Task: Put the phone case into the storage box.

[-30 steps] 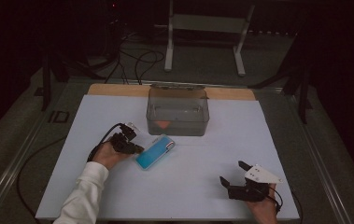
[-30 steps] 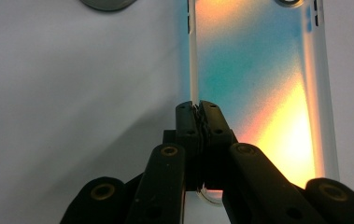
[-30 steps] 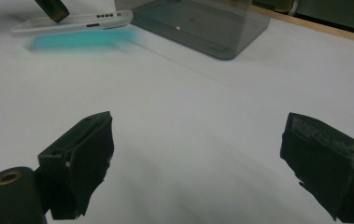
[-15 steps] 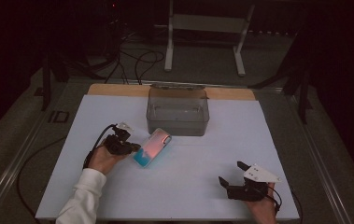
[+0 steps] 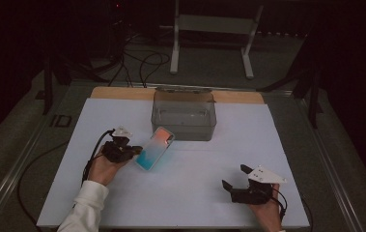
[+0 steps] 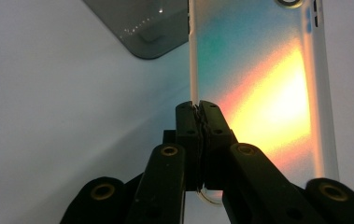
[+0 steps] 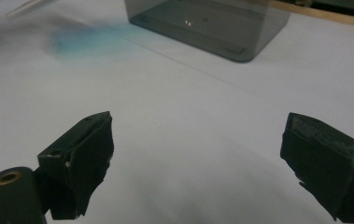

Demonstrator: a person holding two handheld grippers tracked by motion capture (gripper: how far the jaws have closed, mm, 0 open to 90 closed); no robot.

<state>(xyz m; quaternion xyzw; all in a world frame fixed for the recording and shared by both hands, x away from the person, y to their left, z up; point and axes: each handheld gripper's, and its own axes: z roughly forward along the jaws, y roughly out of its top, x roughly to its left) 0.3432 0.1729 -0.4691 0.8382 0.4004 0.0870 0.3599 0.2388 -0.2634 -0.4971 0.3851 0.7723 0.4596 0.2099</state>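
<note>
A translucent phone case (image 5: 154, 148) with a blue-to-orange sheen hangs tilted above the white table, just in front of the grey clear box (image 5: 184, 115). My left gripper (image 5: 133, 151) is shut on the case's left edge; in the left gripper view its jaws pinch the thin rim (image 6: 196, 116) of the case (image 6: 258, 84). My right gripper (image 5: 234, 178) rests near the table's front right, open, with nothing between its fingers (image 7: 79, 158). A corner of the case (image 7: 27, 7) shows at the top left of the right gripper view.
The white sheet (image 5: 195, 193) covers the table, with a wooden strip (image 5: 122, 93) along its far edge. Cables (image 5: 142, 63) and a white stand (image 5: 214, 43) lie on the dark floor beyond. A cable (image 5: 31, 169) trails off the table's left side.
The left gripper has lifted the phone case off the table and carried it toward the grey box, tilting its face up. The right gripper has stayed in place.
</note>
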